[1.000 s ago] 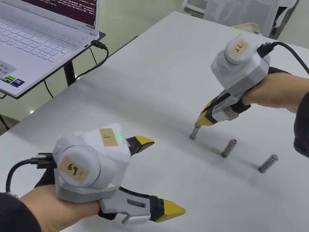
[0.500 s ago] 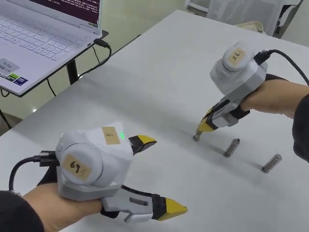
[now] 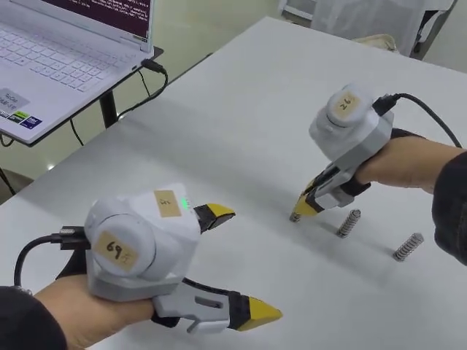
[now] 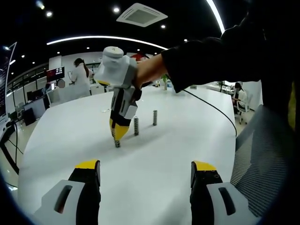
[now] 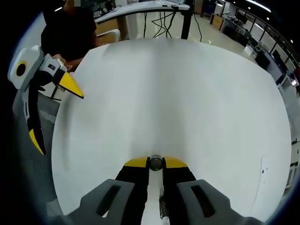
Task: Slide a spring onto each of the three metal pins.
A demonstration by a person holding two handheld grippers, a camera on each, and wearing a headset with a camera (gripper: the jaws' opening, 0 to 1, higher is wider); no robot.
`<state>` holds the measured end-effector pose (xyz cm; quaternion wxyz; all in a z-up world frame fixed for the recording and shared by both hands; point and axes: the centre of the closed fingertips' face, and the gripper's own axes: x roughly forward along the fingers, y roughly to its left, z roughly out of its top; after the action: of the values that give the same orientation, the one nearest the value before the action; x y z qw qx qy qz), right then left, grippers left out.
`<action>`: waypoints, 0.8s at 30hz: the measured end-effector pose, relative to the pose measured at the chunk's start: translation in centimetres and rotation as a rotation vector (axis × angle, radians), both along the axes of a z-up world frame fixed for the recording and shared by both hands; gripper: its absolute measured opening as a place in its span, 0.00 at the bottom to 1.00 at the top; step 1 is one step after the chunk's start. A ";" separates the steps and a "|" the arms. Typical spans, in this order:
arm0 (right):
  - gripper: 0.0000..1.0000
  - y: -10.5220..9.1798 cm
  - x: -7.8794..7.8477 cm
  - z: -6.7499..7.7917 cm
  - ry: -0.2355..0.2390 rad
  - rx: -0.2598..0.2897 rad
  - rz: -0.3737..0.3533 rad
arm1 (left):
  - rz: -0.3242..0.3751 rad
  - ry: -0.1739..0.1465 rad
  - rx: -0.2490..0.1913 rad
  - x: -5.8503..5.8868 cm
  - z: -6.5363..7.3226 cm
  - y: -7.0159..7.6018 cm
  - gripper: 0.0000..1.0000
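The right gripper view shows us the right tongs [image 5: 155, 165] closed on the round top of a metal pin [image 5: 155, 161], with a spring [image 5: 162, 206] coiled just below it between the jaws. In the head view the yellow tips hide that grip. The left gripper view shows us two more springs [image 4: 136, 126] standing upright on the bench [image 4: 65, 126] just beside that pin. The left tongs [image 3: 244, 264] hang open and empty, well apart. A laptop [image 3: 58, 51] sits beside the bench.

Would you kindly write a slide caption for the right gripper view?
Right tool shut on a metal pin, spring below, white table beyond; left tool open at left.
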<state>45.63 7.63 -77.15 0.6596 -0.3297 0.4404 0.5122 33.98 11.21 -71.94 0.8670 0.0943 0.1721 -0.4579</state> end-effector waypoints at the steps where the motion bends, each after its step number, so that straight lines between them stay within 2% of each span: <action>1: 0.08 0.0 -0.1 -0.1 0.001 -0.001 0.001 | 0.000 0.000 0.000 0.0 0.0 0.0 0.76; 12: 0.08 0.9 -0.8 -0.1 0.005 0.009 0.011 | -0.001 -0.003 0.002 0.0 0.1 0.1 0.75; 24: 0.08 0.9 -0.8 -0.1 -0.018 0.008 0.012 | -0.004 -0.001 0.001 -0.1 0.0 0.0 0.75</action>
<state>44.83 8.57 -77.27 0.6616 -0.3344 0.4305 0.5149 33.85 11.21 -71.91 0.8661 0.0954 0.1717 -0.4596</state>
